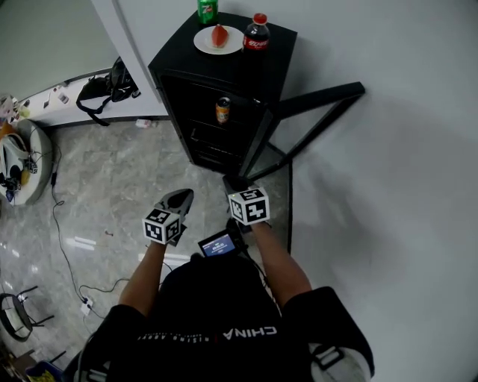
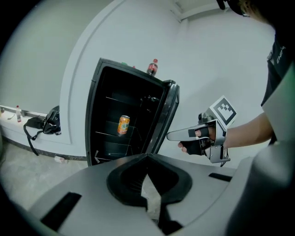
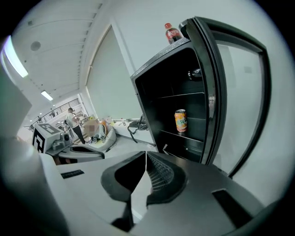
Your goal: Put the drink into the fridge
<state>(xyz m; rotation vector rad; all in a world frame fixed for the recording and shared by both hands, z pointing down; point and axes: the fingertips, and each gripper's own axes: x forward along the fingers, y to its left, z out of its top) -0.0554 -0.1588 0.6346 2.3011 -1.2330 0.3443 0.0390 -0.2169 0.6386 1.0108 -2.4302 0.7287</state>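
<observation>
Stands before a black fridge (image 1: 278,58) with its glass door (image 1: 321,95) swung wide open to the right in the head view. Holds the left gripper (image 2: 147,157) and the right gripper (image 3: 146,155) side by side low in front of the body, near each other but not touching, both well short of the cabinet and angled down toward it. Shows both sets of jaws pressed together tip to tip, gripping nothing. Finds the orange drink can (image 1: 222,110) upright on a wire shelf about midway up the dark interior, near the front edge, well apart from either gripper. Tops the fridge with a red-capped cola bottle (image 1: 256,33) at the right, a white plate (image 1: 203,43) bearing a red piece of food (image 1: 219,35) just beside it, and a green drink container (image 1: 207,10) at the back, behind the plate. Sets the scene on a grey marbled floor (image 1: 112,186) against a plain pale wall (image 1: 403,186), with a black bag (image 1: 104,88) slumped at the foot of the wall to the left of the fridge
</observation>
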